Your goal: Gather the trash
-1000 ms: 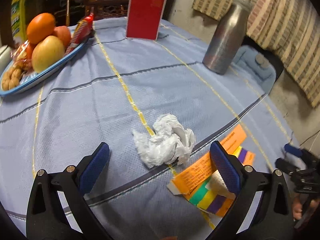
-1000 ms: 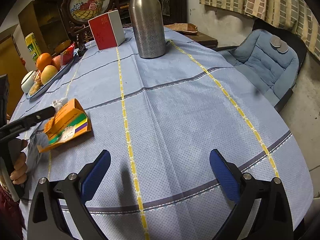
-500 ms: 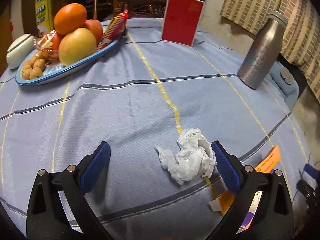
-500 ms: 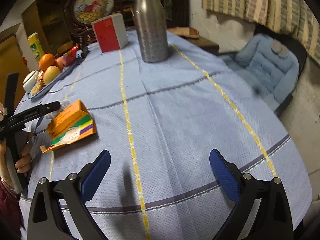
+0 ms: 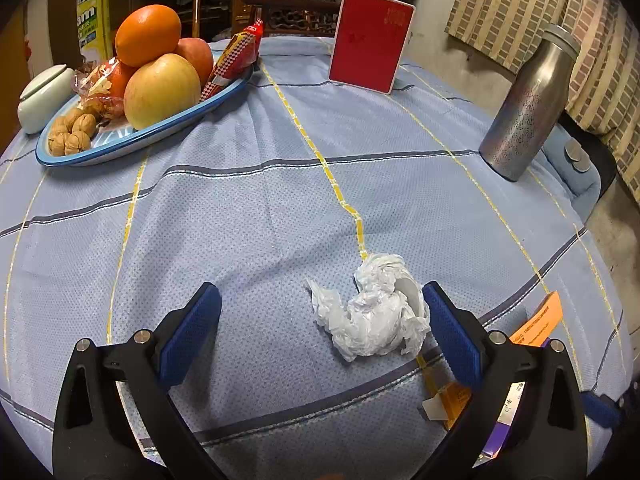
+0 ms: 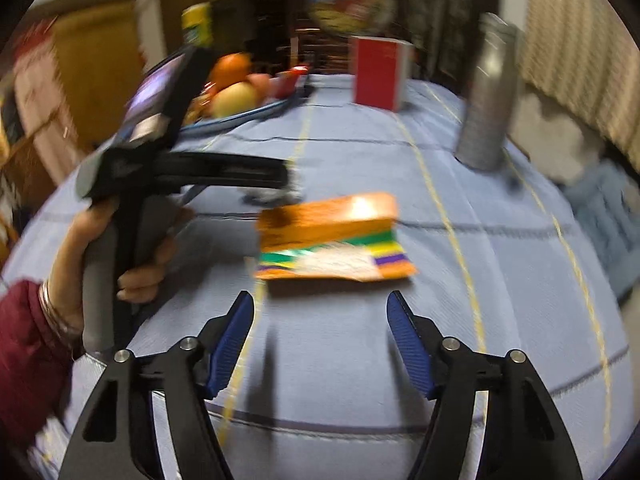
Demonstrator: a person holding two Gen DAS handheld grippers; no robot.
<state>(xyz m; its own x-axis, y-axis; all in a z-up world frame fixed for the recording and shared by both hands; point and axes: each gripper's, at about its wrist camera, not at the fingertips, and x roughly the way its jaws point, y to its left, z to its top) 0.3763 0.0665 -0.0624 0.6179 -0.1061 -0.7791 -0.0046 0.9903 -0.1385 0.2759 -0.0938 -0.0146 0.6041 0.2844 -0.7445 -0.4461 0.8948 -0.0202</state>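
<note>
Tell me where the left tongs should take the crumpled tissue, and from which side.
Grip the bulky main wad, not the thin tail on its left. Come down from above with a pad on either side; the left tongs are open around it, the right pad close beside it, so probably shift right to centre.

Little can be read. On the tall yellow-and-green package (image 5: 93, 12) standing behind the blue-rimmed oval fruit dish (image 5: 144, 136), a large white "B" sits at the top, with the letters "am" below it and a smaller line under that ending in "NER"; the rest is cut off. The upright red card with a white edge (image 5: 370, 40), to the right of that dish, carries faint small characters near its top right corner, too dim to make out. The orange printed paper packet (image 5: 536, 324), far from the dish at the near desk edge, bears fine black print lines, illegible.
</note>
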